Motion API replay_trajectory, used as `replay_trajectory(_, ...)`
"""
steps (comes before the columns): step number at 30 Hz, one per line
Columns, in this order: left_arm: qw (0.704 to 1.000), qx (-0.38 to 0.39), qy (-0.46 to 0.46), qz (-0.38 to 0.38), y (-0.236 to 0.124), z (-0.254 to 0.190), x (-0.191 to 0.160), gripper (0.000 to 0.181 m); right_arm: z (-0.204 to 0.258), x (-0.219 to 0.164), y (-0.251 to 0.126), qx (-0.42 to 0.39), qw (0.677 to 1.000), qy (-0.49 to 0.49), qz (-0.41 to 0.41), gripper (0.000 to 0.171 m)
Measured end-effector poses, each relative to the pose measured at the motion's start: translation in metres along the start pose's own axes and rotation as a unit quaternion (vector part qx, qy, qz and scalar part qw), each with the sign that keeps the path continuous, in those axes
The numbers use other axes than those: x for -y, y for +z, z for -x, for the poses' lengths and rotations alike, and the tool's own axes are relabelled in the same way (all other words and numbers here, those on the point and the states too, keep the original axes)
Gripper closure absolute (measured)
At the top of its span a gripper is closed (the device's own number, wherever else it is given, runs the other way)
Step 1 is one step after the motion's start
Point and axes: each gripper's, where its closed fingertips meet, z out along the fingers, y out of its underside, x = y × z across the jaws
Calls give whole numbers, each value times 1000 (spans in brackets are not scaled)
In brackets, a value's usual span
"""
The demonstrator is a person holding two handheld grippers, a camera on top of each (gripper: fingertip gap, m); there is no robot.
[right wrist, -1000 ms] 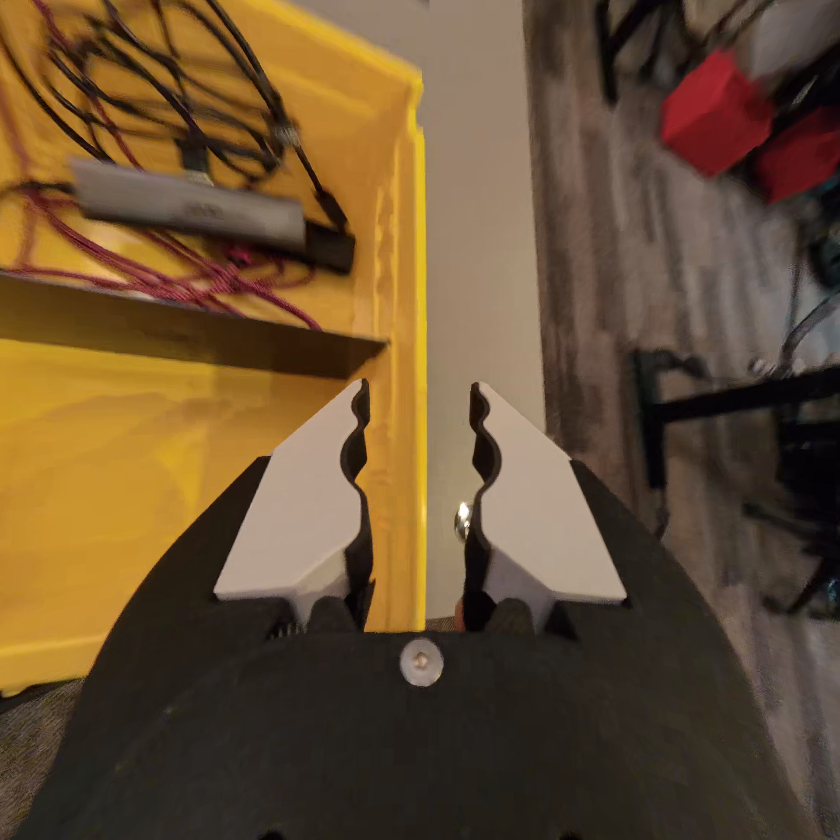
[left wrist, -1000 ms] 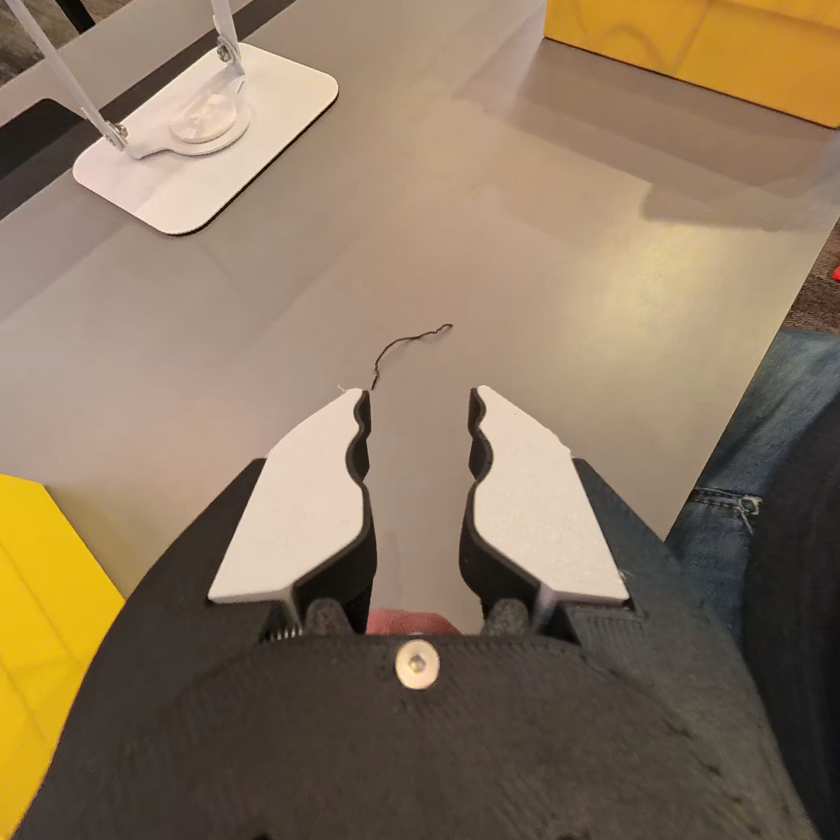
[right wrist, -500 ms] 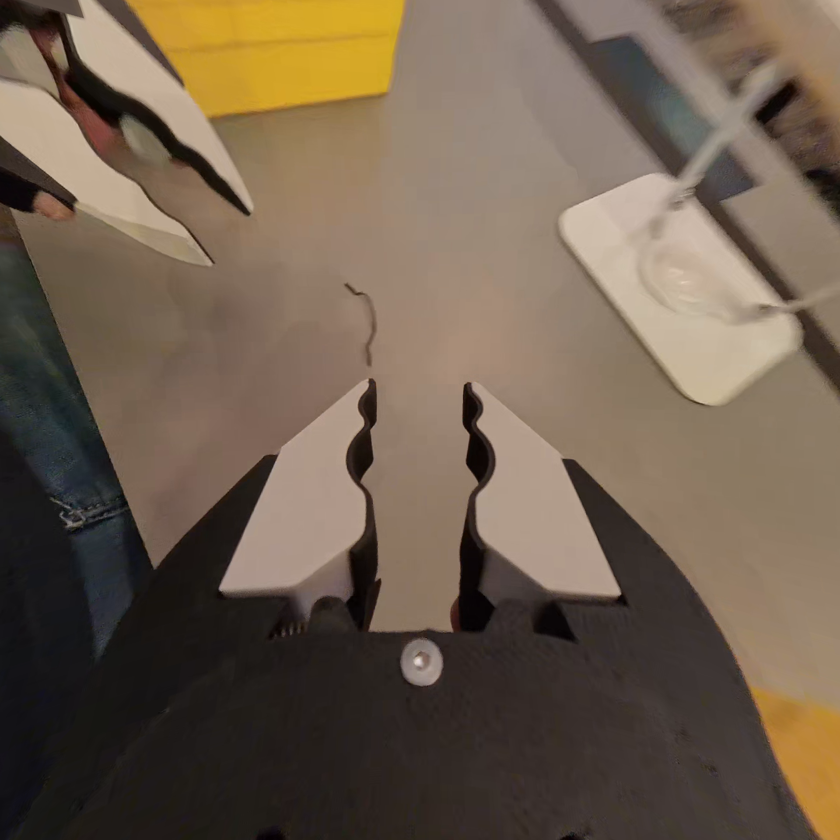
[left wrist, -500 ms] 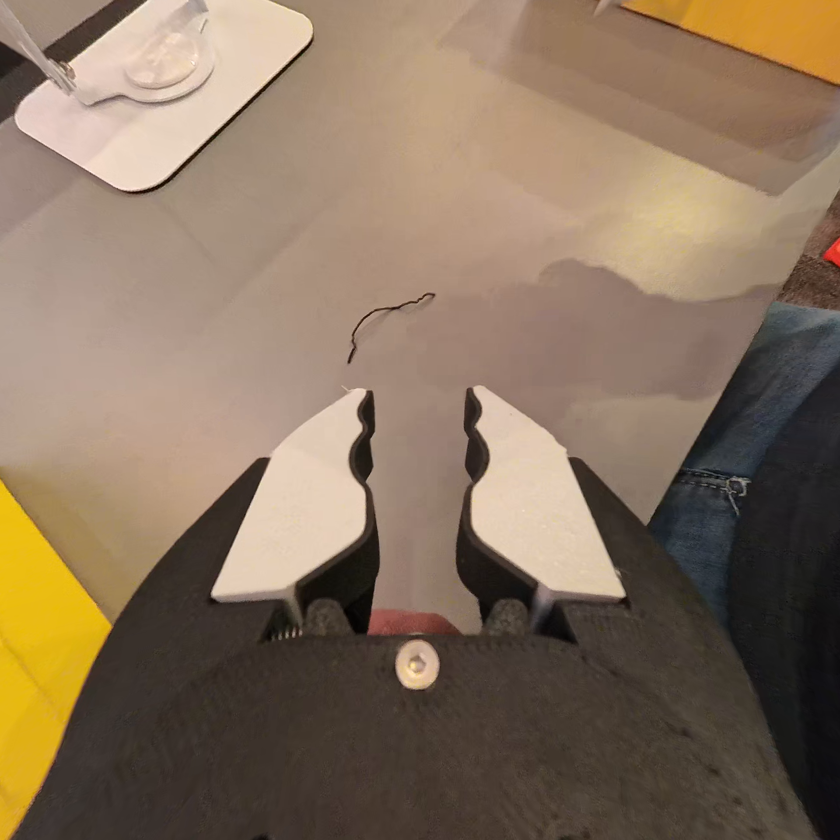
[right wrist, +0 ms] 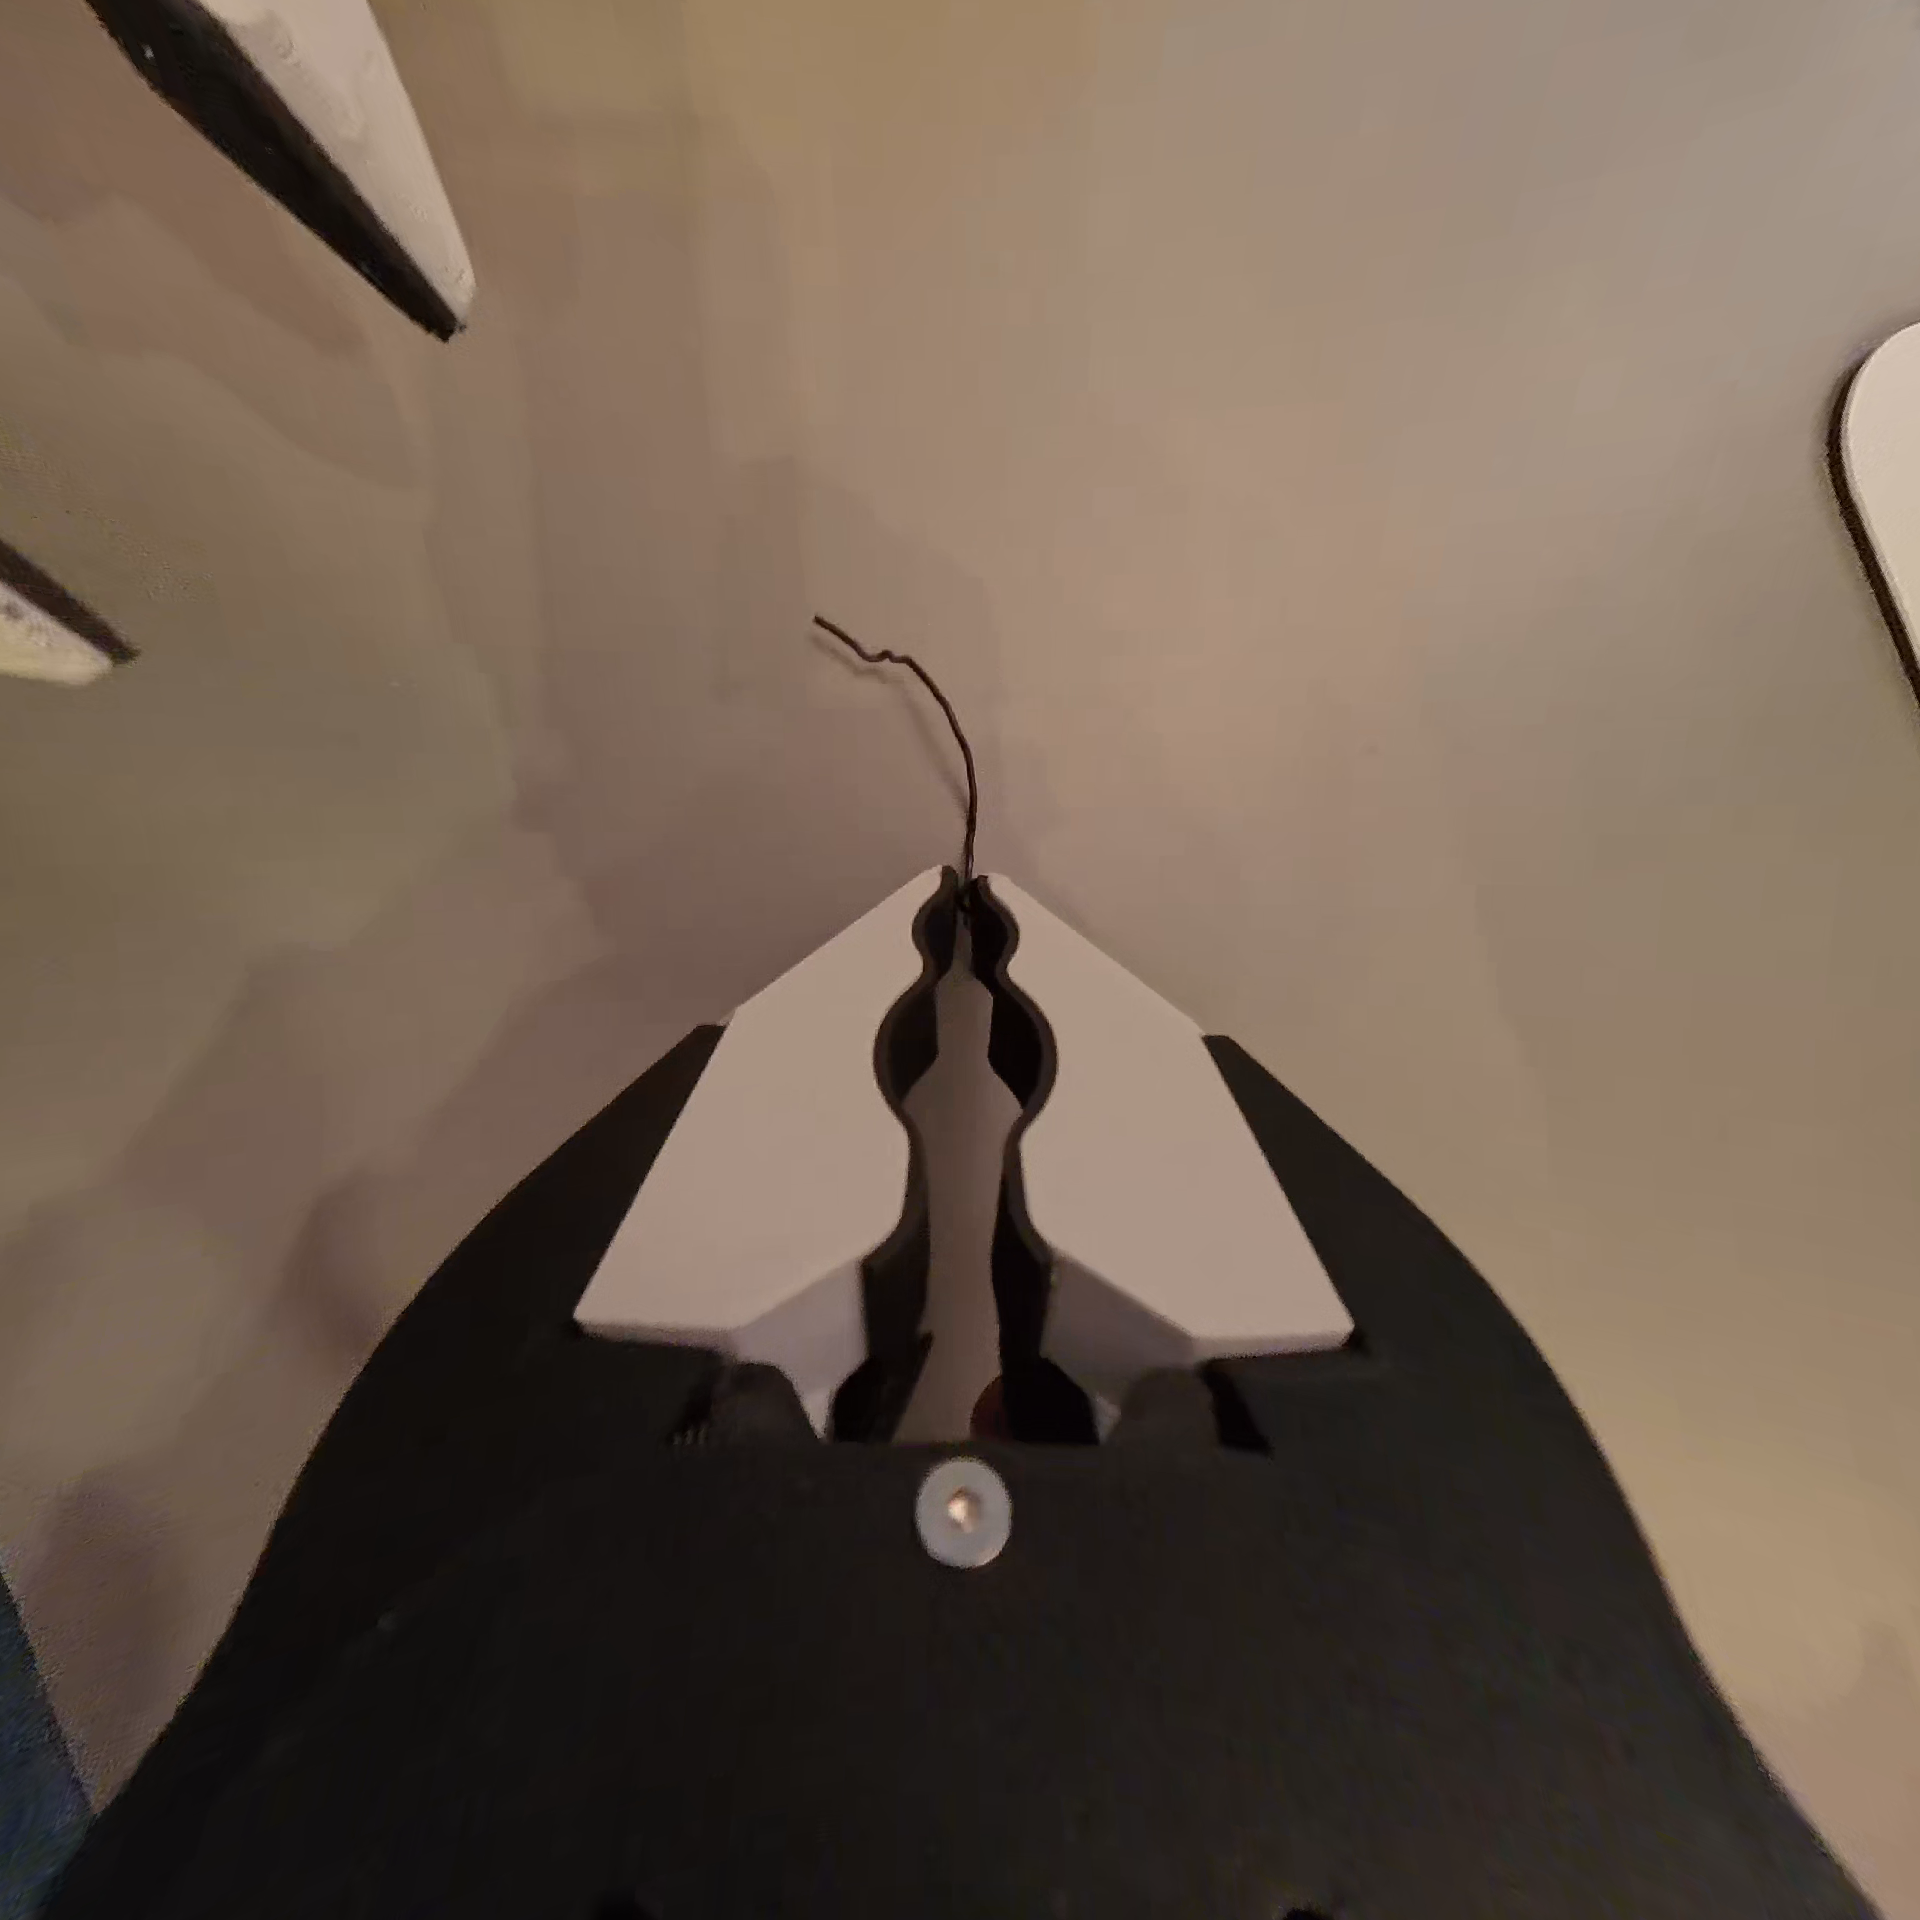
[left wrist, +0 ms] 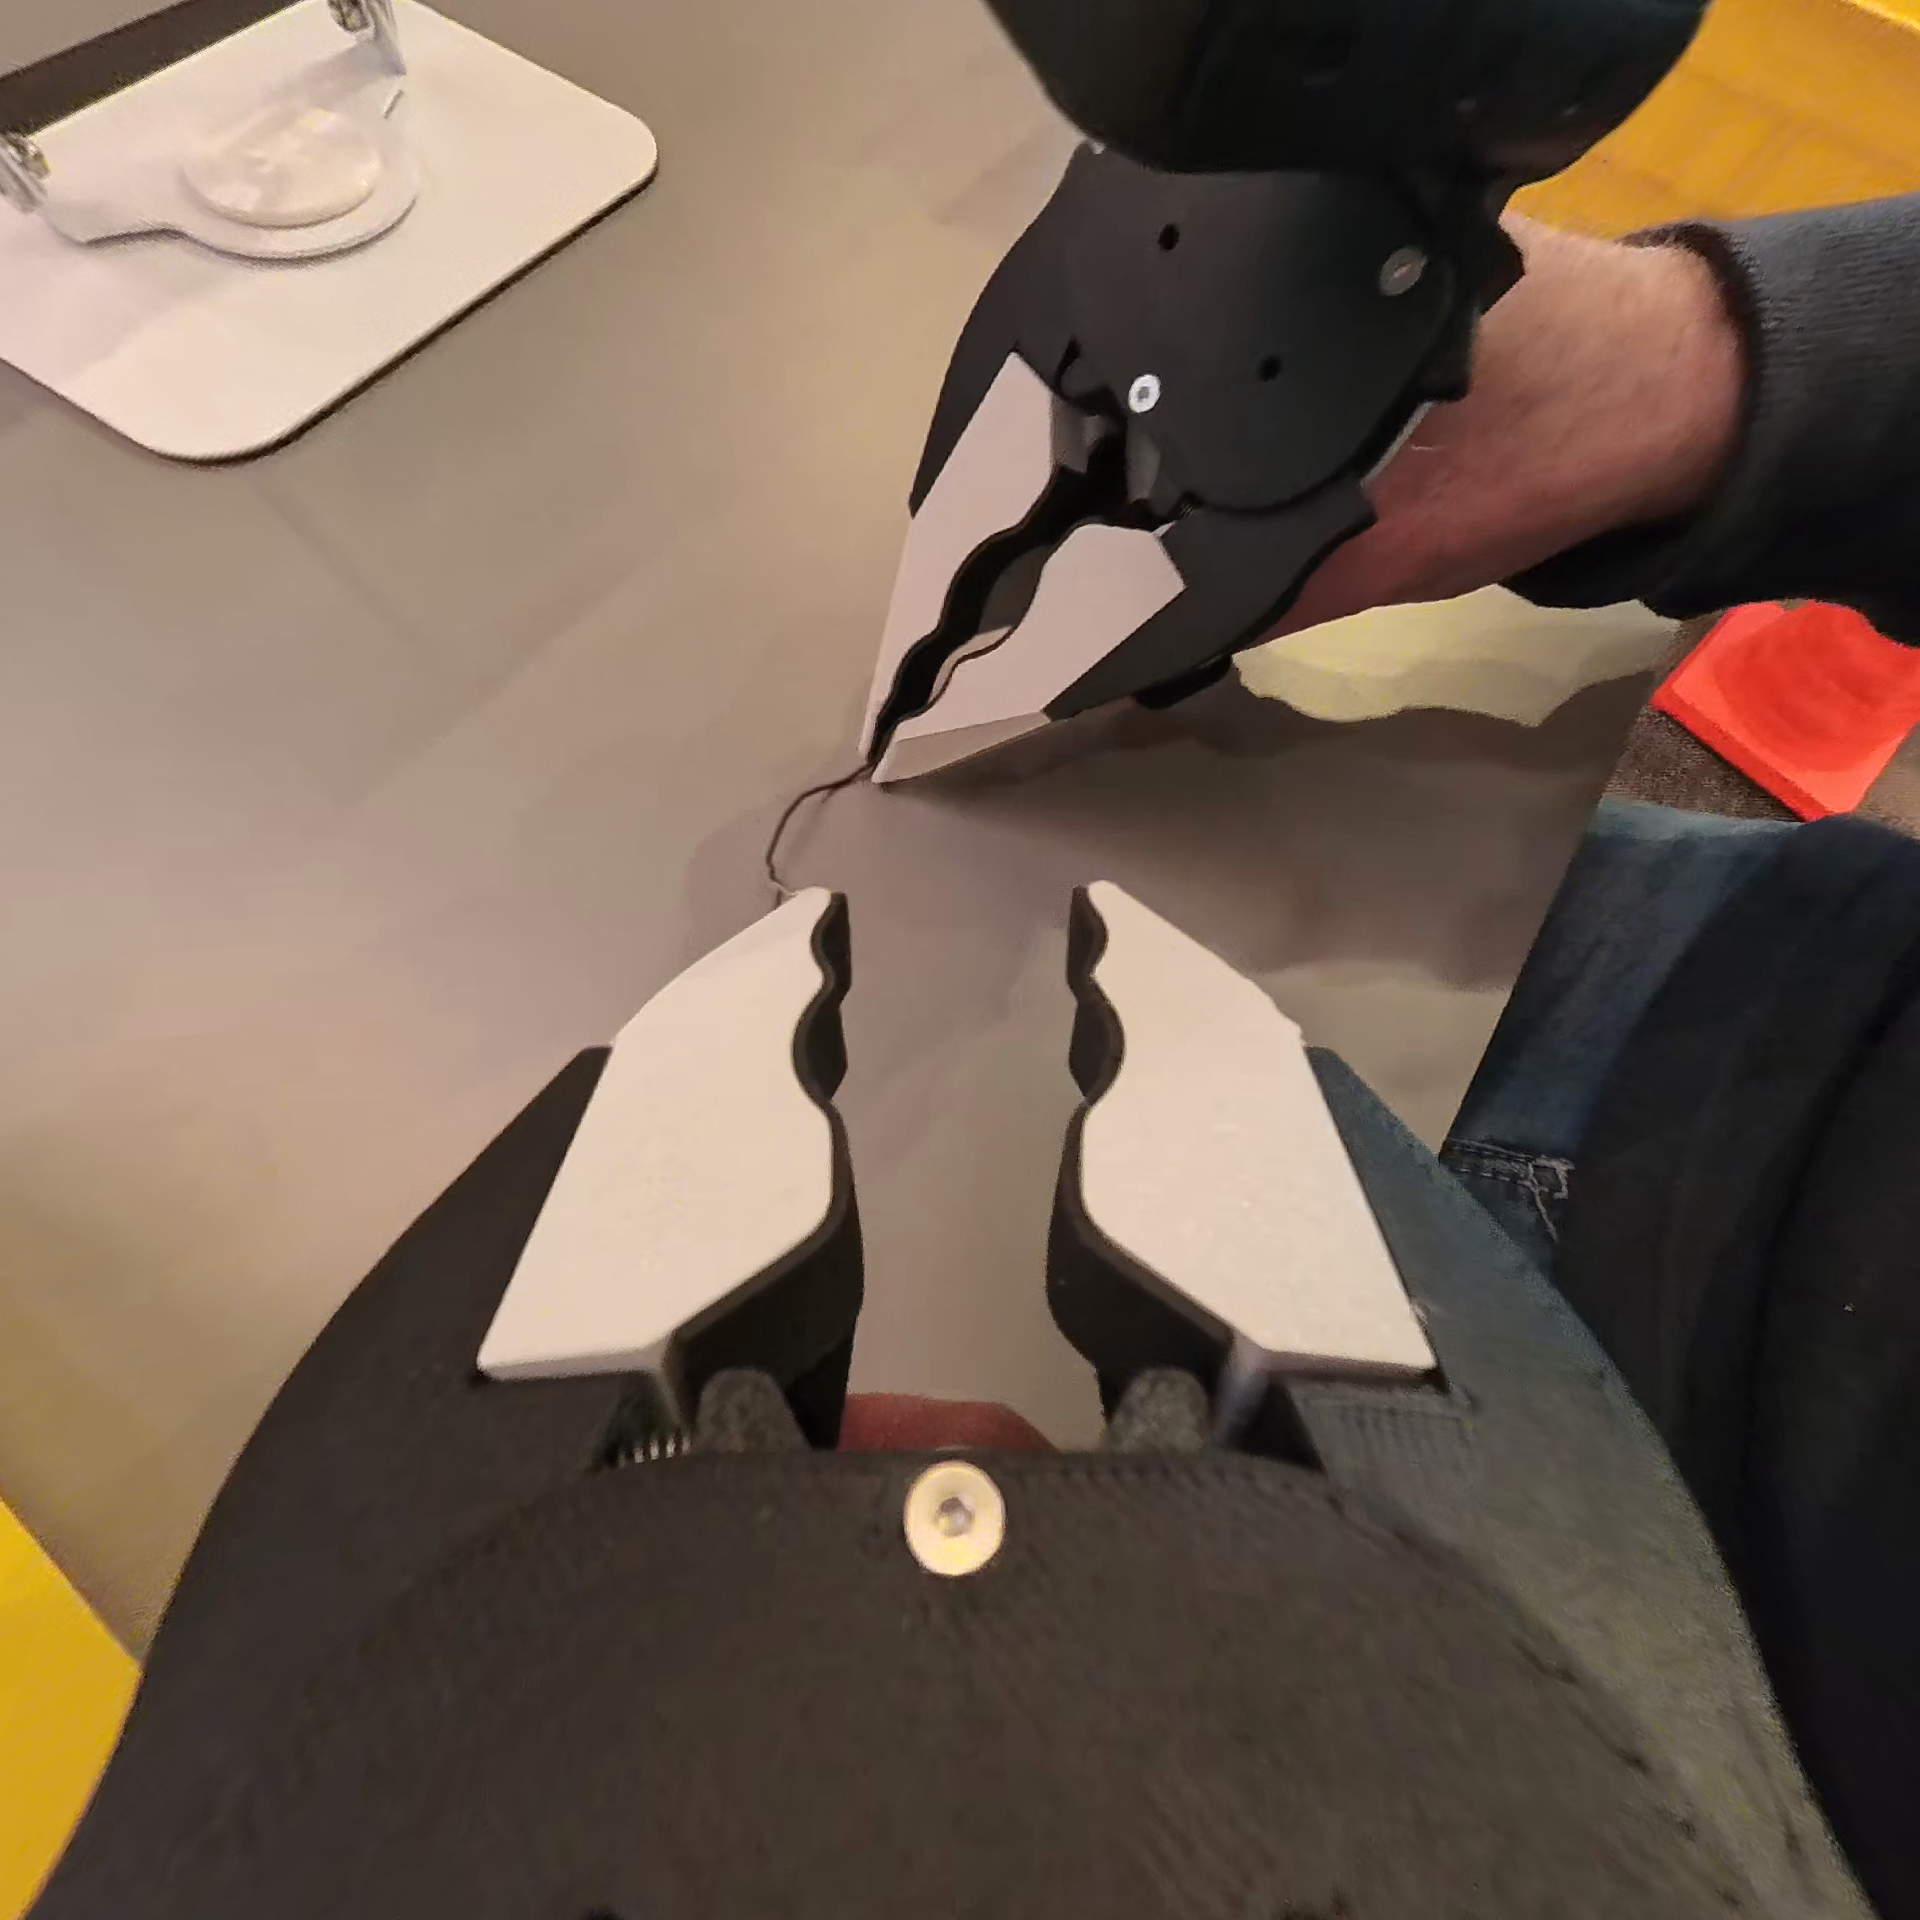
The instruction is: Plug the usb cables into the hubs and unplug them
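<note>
The right tongs [right wrist: 966,883], parted half a second ago, are now pinched on the black thread [right wrist: 940,717] at 12 o'clock on the worktop [right wrist: 1351,520]; the left tongs [left wrist: 956,914] are kept open.

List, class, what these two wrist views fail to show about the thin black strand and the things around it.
- Thin black strand: its near end vanishes between the right gripper fingertips in the right wrist view; too fine to name its material.
- White base plate: cut off by the frame edge in both views.
- Yellow bin: only a corner shows in the left wrist view; its contents are out of frame.
- Left gripper: open, holding nothing.
</note>
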Motion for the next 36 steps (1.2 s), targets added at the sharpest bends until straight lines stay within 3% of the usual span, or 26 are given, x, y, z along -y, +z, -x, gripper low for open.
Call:
replay_trajectory(5, 1000, -2, 6, 1, 2, -5, 0, 141, -5, 0, -9, 8, 1000, 22, -9, 171)
replay_trajectory(10, 1000, 6, 7, 2, 1, -1, -1, 141, -22, 7, -44, -3, 997, 51, -56, 171)
replay_trajectory(16, 1000, 5, 4, 5, 3, 0, -4, 141, -46, -4, -106, -47, 992, 77, -90, 171)
replay_trajectory(20, 1000, 6, 2, 10, 5, 0, -7, 141, -61, -25, -167, -92, 984, 102, -111, 171)
replay_trajectory(28, 1000, 5, -10, 16, 11, 1, -10, 141, -101, -138, -295, -217, 954, 189, -81, 171)
replay_trajectory(33, 1000, 6, -7, 22, 16, -3, -11, 141, -109, -222, -332, -267, 930, 251, -38, 171)
replay_trajectory(36, 1000, 8, -7, 27, 18, -4, -13, 141, -109, -250, -338, -273, 920, 279, -40, 171)
